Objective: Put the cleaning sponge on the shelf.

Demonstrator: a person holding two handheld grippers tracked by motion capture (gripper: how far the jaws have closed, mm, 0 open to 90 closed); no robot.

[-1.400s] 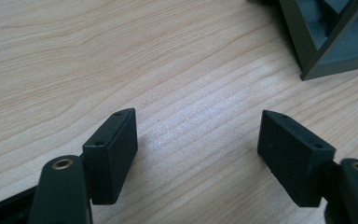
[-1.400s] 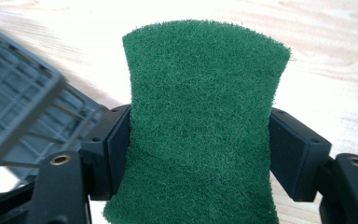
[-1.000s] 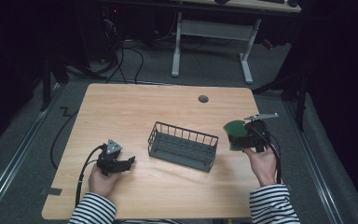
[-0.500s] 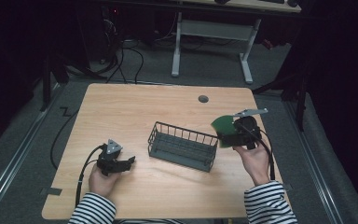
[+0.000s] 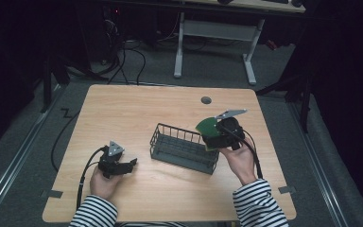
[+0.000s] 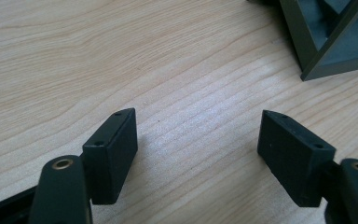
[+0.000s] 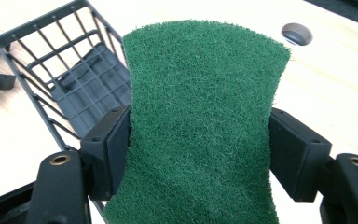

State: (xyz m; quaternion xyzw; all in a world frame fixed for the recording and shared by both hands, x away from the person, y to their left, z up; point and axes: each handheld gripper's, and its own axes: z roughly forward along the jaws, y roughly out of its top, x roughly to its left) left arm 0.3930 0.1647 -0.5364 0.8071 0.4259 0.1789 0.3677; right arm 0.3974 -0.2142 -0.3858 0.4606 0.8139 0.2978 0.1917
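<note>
Your right hand [image 5: 238,158] reaches in from the bottom right, wrist bent inward, and holds the right gripper [image 5: 216,134] up at the right end of the wire basket [image 5: 184,147]. Your left hand [image 5: 103,182] rests low on the table [image 5: 137,106], with the left gripper [image 5: 131,164] lying nearly flat on the wood and pointing toward the basket's left end.

There is bare tabletop all around the basket: a broad stretch behind it up to the round cable hole [image 5: 206,100], and a band along the near edge between your sleeves. In the left gripper view the basket's corner [image 6: 328,39] sits just ahead and to one side of the jaws.

The right gripper is clamped on the green scouring pad [image 7: 200,121], its jaws pinching the pad's two narrowed sides so that it stands up between them. The pad hangs over the basket's right end, above its rim [image 7: 42,23]. The left gripper's jaws stand wide apart with nothing but wood between them.
</note>
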